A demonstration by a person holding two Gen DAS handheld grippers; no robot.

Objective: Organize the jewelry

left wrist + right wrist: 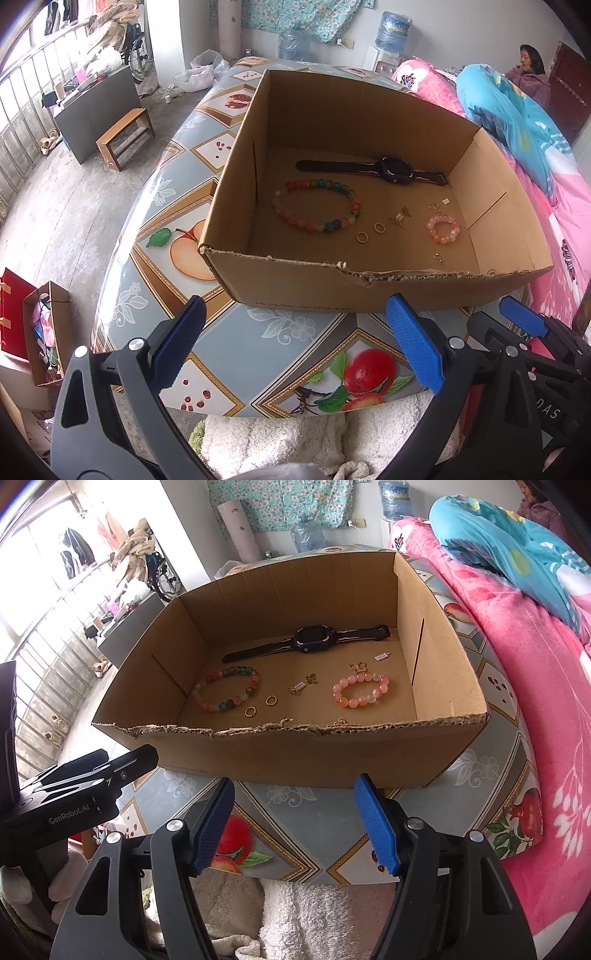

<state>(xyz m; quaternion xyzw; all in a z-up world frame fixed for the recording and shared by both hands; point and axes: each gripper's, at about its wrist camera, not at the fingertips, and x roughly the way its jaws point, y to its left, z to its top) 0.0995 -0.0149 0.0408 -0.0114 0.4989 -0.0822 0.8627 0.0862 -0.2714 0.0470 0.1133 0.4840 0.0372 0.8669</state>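
Open cardboard box [369, 291] stands on the desk [207, 332], its torn front wall between both tools and the contents. Inside: watch [391, 170] at the back, multicolour bracelet [316, 210], pink bracelet [443, 229], two gold rings [369, 232] (plus small charms). Left tool [295, 347] and right tool [295, 823] hover open, empty, short of the box. Pink bedding [535, 701] lies alongside.

The cardboard box [369, 291] is open on top, so the way in is from above; its torn near wall stands between both tongs and the floor inside. Bare floor lies at 6 o'clock and 3 o'clock. The watch [391, 170] bars 12 o'clock, the multicoloured bracelet [316, 205] 9 o'clock. The tabletop [295, 332] strip before the box is free.
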